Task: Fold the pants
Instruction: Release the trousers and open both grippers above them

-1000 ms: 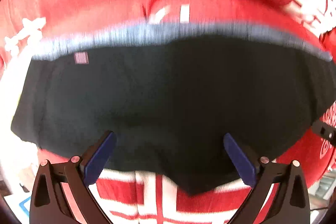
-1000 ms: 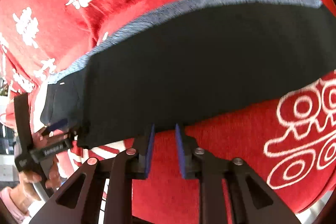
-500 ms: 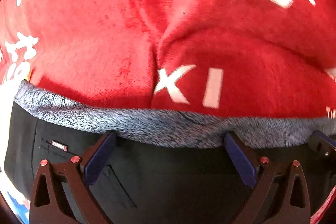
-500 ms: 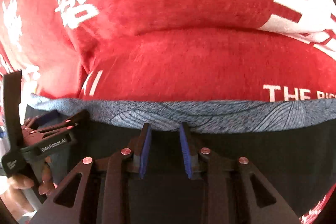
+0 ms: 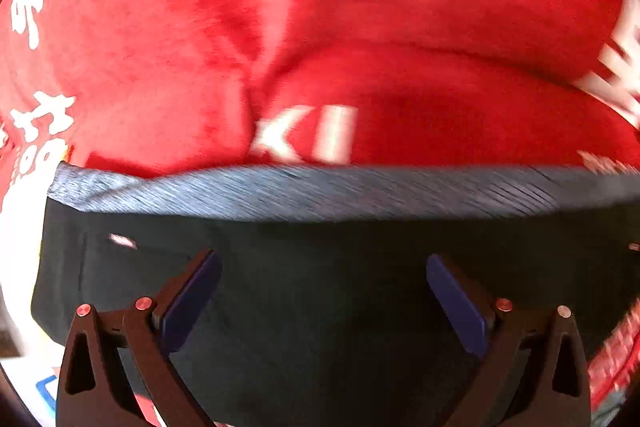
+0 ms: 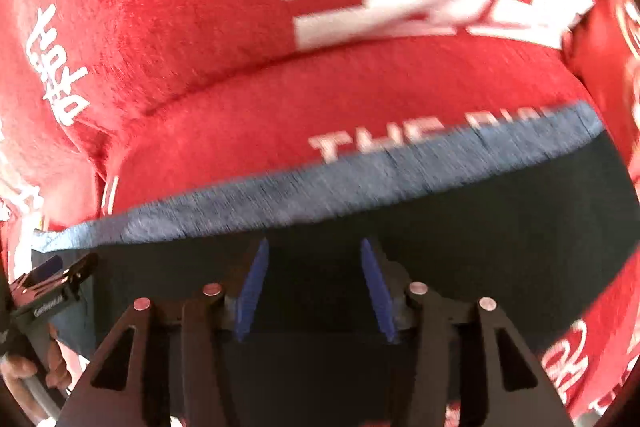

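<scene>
Black pants [image 5: 320,287] with a grey patterned waistband [image 5: 320,191] lie flat on a red blanket. My left gripper [image 5: 322,263] is wide open and empty, just above the black cloth below the waistband. In the right wrist view the same pants [image 6: 500,227] and waistband [image 6: 320,191] show. My right gripper [image 6: 314,247] is open and empty over the black cloth, close to the waistband. The left gripper also shows in the right wrist view [image 6: 52,275], at the pants' left end.
The red blanket [image 5: 360,67] with white lettering covers a lumpy, cushioned surface behind the pants and rises beyond the waistband. It also fills the right wrist view [image 6: 200,27]. A white patch with a blue mark [image 5: 44,387] sits at the lower left.
Both grippers have drawn back from the waistband, so more black cloth shows. The right gripper's jaws have opened from nearly shut. The left gripper stays wide open.
</scene>
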A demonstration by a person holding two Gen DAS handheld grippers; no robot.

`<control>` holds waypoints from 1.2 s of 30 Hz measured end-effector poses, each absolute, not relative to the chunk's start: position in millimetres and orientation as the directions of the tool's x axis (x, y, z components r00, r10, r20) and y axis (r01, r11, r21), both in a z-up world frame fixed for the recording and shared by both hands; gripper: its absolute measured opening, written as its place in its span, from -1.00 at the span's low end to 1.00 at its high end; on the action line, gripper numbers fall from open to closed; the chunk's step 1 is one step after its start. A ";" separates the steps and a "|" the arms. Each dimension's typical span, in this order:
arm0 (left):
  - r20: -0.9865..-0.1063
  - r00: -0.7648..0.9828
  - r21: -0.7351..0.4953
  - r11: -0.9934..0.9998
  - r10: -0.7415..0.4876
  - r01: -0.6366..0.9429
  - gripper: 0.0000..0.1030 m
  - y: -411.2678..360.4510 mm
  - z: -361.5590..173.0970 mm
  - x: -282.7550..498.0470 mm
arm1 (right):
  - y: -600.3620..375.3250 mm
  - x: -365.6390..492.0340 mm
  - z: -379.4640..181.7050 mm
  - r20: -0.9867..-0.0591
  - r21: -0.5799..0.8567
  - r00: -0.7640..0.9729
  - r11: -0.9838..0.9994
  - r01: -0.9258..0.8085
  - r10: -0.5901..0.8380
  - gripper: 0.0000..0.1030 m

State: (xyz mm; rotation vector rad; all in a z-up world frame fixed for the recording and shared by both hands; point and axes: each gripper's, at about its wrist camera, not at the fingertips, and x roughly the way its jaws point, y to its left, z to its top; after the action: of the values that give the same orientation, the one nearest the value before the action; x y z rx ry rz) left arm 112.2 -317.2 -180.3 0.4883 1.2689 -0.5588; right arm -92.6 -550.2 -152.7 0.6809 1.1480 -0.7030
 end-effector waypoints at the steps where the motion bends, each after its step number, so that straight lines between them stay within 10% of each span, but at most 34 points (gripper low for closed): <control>1: -0.972 0.188 0.019 0.756 -0.138 0.655 1.00 -322.4 -175.2 98.2 | -548.5 -101.1 -152.8 -0.960 0.117 0.243 0.594 0.796 -0.137 0.02; 36: -0.990 0.131 0.053 0.714 -0.055 0.698 1.00 -347.2 -200.7 -3.1 | -524.5 -180.9 -134.5 -0.961 0.120 0.253 0.658 0.743 -0.111 0.12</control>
State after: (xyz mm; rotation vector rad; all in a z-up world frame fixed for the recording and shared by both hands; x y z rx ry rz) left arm -3.1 -347.2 -200.7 0.5940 1.3399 -0.5958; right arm -180.9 -524.5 -134.5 0.6461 1.1814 -0.6387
